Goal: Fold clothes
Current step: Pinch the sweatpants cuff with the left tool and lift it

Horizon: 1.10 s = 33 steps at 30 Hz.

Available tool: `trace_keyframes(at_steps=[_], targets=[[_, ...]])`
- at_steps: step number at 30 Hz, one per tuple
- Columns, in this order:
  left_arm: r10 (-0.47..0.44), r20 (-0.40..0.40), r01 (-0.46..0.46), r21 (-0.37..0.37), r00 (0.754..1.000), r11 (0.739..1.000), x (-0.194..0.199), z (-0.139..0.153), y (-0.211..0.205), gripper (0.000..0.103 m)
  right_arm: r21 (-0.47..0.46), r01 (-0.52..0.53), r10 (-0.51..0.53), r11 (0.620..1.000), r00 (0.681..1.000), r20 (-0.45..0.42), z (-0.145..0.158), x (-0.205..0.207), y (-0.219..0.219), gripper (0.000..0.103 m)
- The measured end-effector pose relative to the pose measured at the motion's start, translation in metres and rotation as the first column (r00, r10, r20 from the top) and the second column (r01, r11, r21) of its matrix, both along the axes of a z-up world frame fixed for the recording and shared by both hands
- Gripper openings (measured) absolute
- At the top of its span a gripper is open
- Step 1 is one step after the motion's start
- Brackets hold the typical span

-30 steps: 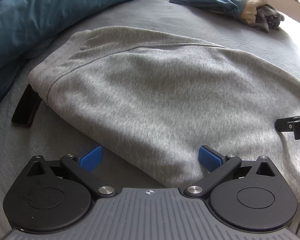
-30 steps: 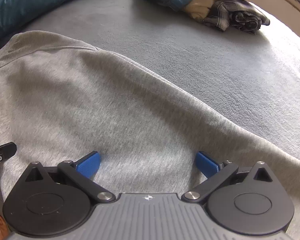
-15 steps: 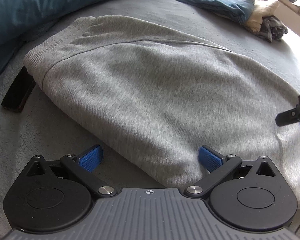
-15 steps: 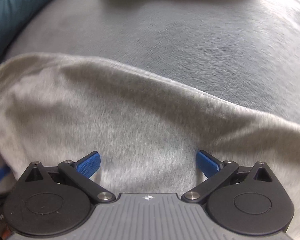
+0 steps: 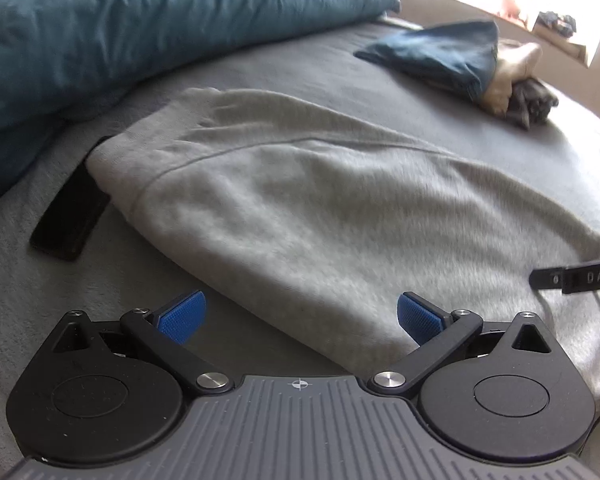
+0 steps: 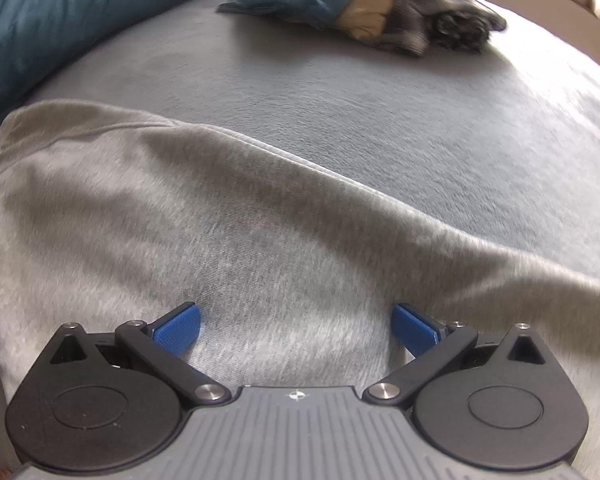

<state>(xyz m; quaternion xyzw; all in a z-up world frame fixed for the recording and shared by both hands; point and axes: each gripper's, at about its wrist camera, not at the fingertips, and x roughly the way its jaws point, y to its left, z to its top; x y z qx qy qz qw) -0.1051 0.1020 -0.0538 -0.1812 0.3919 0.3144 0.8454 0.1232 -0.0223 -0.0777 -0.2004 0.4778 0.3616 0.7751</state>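
Note:
A grey sweatshirt lies folded over on the grey bed, its ribbed hem end at the left. My left gripper is open at the garment's near folded edge, with nothing between its blue pads. One finger of the other gripper shows at the right edge of the left wrist view. In the right wrist view the same sweatshirt fills the foreground. My right gripper hangs open just above the fabric and holds nothing.
A flat black object pokes out from under the sweatshirt's left end. A teal duvet lies along the back left. A pile of blue, beige and plaid clothes sits at the far right, near a bright window sill.
Both grippers have drawn back and tilted up, so more of the duvet and the clothes pile shows. The sweatshirt has stayed where it was. Both stay open.

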Motion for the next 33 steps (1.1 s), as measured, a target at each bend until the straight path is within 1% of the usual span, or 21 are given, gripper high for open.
trace_keyframes(at_steps=[4,6,9,10,12,14,16,19,20,22,24,26,28,30,31,33], targets=[[0.078,0.052,-0.076,-0.025,0.996,0.997,-0.012,-0.003,0.009,0.103,0.002,-0.063,0.063,0.998,0.998,0.021,0.0,0.001,0.001,0.103],[0.117,0.076,-0.115,-0.035,0.99,0.993,-0.019,-0.004,0.014,0.103,-0.003,-0.07,0.07,0.998,0.997,0.018,-0.001,0.002,0.004,0.103],[0.149,0.112,-0.147,-0.031,0.982,0.989,-0.026,-0.004,0.023,0.101,-0.018,-0.075,0.075,0.997,0.997,0.004,0.004,0.004,0.01,0.103],[0.157,0.125,-0.155,-0.027,0.98,0.988,-0.029,-0.004,0.027,0.1,0.002,-0.073,0.073,0.997,0.997,0.004,0.007,0.004,0.01,0.103],[0.187,0.159,-0.185,-0.026,0.969,0.982,-0.033,-0.002,0.036,0.099,0.071,-0.084,0.085,0.994,0.996,-0.009,0.018,0.003,0.011,0.103],[0.23,0.188,-0.226,-0.042,0.955,0.973,-0.038,-0.001,0.049,0.098,0.137,-0.113,0.116,0.984,0.993,-0.016,0.029,-0.003,0.016,0.103],[0.287,0.213,-0.278,-0.07,0.934,0.958,-0.042,-0.001,0.065,0.097,0.187,-0.161,0.166,0.969,0.986,-0.011,0.038,-0.011,0.027,0.103],[0.359,0.254,-0.336,-0.128,0.898,0.933,-0.048,-0.003,0.088,0.088,0.236,-0.23,0.238,0.944,0.971,-0.006,0.048,-0.021,0.048,0.103],[0.379,0.269,-0.349,-0.154,0.885,0.924,-0.049,-0.004,0.096,0.083,0.245,-0.25,0.261,0.937,0.965,-0.011,0.05,-0.023,0.056,0.103],[0.418,0.288,-0.373,-0.199,0.862,0.906,-0.051,-0.007,0.111,0.082,0.257,-0.272,0.288,0.927,0.957,-0.026,0.052,-0.027,0.069,0.103],[0.453,0.298,-0.397,-0.232,0.84,0.888,-0.051,-0.011,0.124,0.078,0.269,-0.287,0.309,0.919,0.95,-0.041,0.052,-0.032,0.081,0.102],[0.489,0.307,-0.419,-0.268,0.817,0.868,-0.052,-0.014,0.136,0.076,0.281,-0.286,0.316,0.916,0.946,-0.067,0.049,-0.036,0.088,0.102],[0.509,0.305,-0.42,-0.312,0.805,0.852,-0.051,-0.02,0.147,0.073,0.283,-0.282,0.318,0.917,0.944,-0.086,0.044,-0.038,0.088,0.102],[0.522,0.285,-0.425,-0.339,0.804,0.839,-0.047,-0.025,0.156,0.069,0.283,-0.279,0.318,0.918,0.943,-0.102,0.039,-0.041,0.088,0.1],[0.53,0.275,-0.427,-0.357,0.802,0.831,-0.046,-0.029,0.159,0.068,0.282,-0.276,0.316,0.919,0.943,-0.107,0.037,-0.041,0.088,0.1],[0.546,0.272,-0.433,-0.381,0.792,0.817,-0.044,-0.033,0.163,0.066,0.279,-0.267,0.307,0.922,0.945,-0.113,0.034,-0.039,0.087,0.098]])
